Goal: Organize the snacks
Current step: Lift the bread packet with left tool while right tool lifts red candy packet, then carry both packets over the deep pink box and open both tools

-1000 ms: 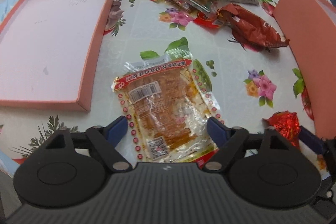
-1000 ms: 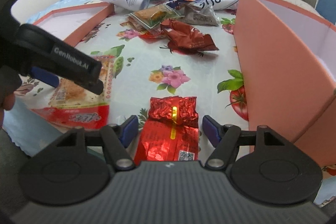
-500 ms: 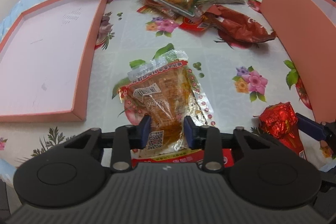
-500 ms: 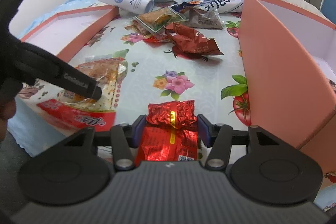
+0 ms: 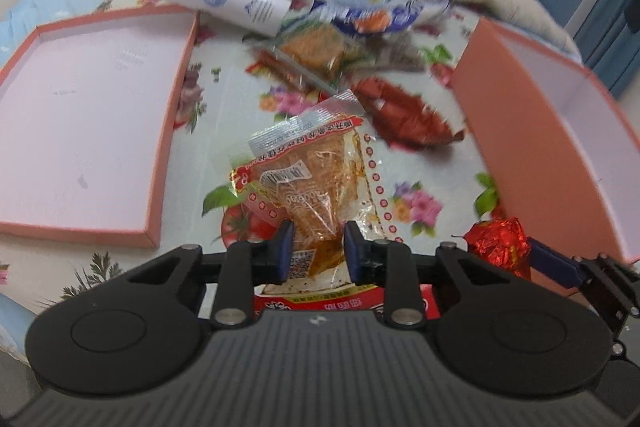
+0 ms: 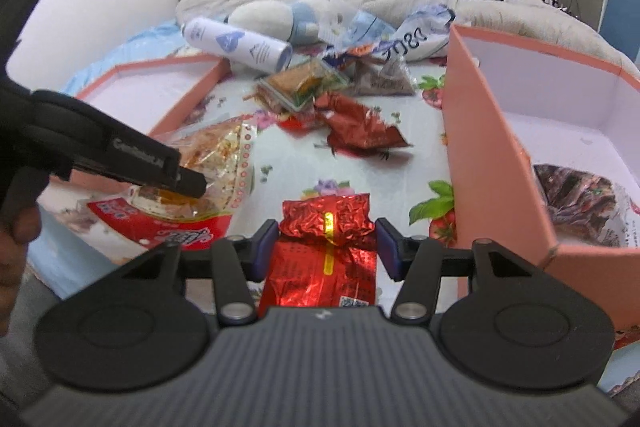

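Left wrist view, read from left to right: the shallow pink lid (image 5: 86, 131) fills the left of the frame, the left gripper (image 5: 318, 247) sits at lower centre, and the deep pink box (image 5: 532, 147) stands at the right edge. The jaws have just been closing and now grasp the clear snack packet (image 5: 316, 183) by its lower end. The packet's long axis runs up the frame, away from the jaws, with its crimped silver seal at the top. It is transparent film with a red dotted border over orange-brown contents, and a barcode label sits near the seal. The lid lies to the packet's left, the box to its right.

Right wrist view, same order: the left gripper with its packet occupies the left, the right gripper (image 6: 326, 247) the lower centre, and the box the right. The jaws have just been closing and clamp the red foil packet (image 6: 324, 255) across its width. Its long axis points straight up the frame. The foil is crinkled and glossy, with a yellow strip down the middle. The box wall stands just to the right, so the right hand is judged nearer to it; a dark wrapped snack (image 6: 580, 203) already lies inside.
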Motion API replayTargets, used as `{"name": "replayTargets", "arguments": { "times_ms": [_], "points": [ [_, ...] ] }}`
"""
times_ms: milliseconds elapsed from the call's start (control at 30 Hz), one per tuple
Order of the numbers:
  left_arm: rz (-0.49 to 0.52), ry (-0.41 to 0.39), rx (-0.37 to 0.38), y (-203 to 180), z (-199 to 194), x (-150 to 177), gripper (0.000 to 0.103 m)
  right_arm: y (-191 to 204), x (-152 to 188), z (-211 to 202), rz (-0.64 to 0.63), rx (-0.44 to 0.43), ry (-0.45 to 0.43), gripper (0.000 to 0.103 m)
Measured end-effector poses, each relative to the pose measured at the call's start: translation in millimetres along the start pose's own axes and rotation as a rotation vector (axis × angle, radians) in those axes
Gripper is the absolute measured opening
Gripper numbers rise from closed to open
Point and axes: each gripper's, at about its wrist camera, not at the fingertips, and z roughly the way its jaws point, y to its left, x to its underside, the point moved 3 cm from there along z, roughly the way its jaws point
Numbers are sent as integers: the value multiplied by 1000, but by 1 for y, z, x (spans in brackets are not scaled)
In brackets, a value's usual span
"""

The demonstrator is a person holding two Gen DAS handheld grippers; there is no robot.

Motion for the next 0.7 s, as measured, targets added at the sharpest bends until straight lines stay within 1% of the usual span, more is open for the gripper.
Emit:
{"name": "replayTargets", "arguments": {
  "times_ms": [167, 367, 500, 700],
  "points": [
    [-18, -42, 34, -1, -27, -12, 31, 2, -18, -22, -3, -3, -51, 55],
    [3, -118, 62, -10, -62, -29, 31, 2, -46, -49, 1, 0, -124, 55],
    [-31, -136, 120, -13, -79, -43, 31, -3, -62, -66, 16, 11, -171, 55],
    [-4, -177, 160, -32, -101, -61, 31, -19, -84, -90, 22, 51, -238, 55]
  ]
}}
